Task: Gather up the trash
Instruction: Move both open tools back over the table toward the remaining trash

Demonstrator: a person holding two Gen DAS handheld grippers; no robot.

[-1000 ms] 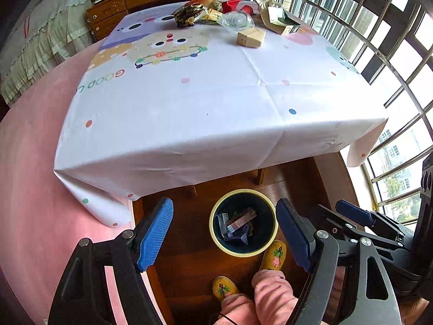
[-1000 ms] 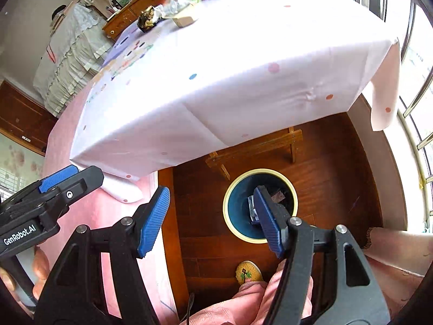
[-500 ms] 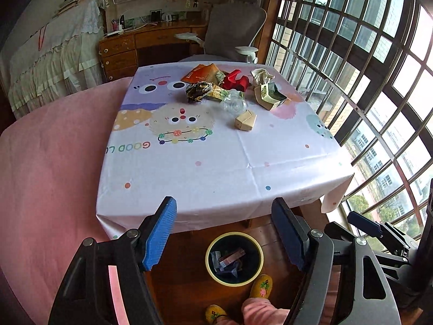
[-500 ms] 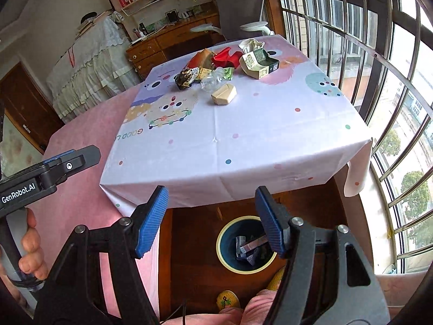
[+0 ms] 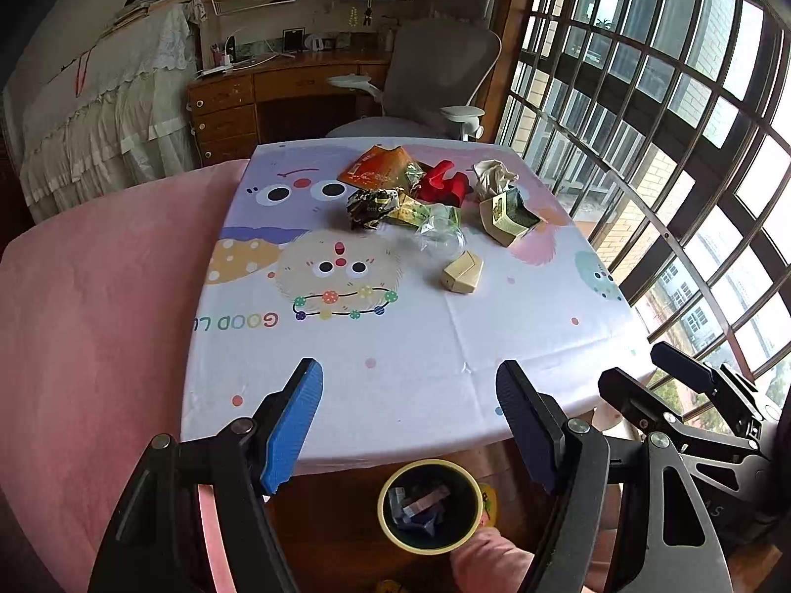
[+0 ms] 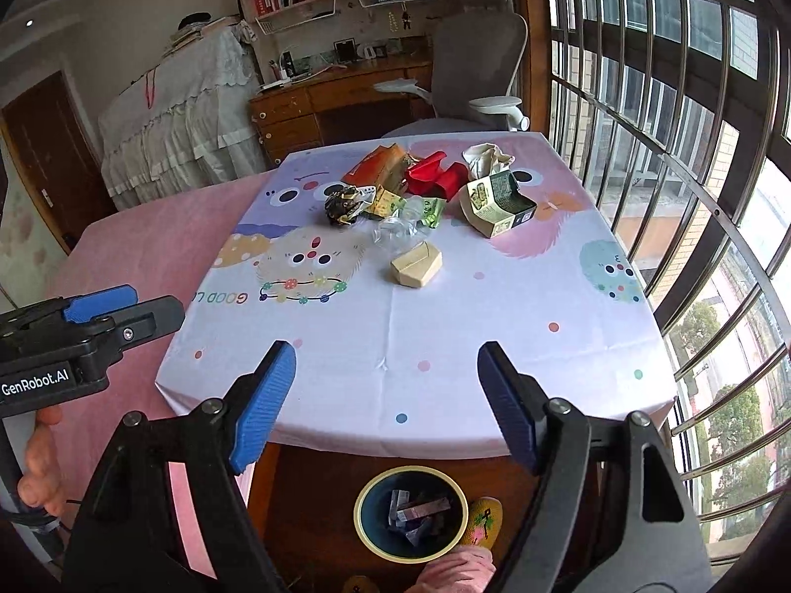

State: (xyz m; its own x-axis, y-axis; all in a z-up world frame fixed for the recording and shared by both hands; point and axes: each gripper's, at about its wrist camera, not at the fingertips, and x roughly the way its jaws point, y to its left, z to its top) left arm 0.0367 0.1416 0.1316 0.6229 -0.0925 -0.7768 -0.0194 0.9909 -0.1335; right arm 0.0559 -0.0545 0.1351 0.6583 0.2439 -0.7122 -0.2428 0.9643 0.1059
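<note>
I hold both left tongs (image 5: 409, 417) and right tongs (image 6: 386, 400) spread, empty, above the waste bin (image 6: 411, 514); wrappers and the beige carton (image 6: 416, 264) lie beyond on the surface (image 6: 445, 346).

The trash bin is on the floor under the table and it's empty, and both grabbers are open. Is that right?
Not quite: the bin is not empty. The right wrist view shows several crumpled pieces already inside it. The rest holds: it stands on the floor at the table's near edge, and the left gripper and right gripper are both open.
</note>
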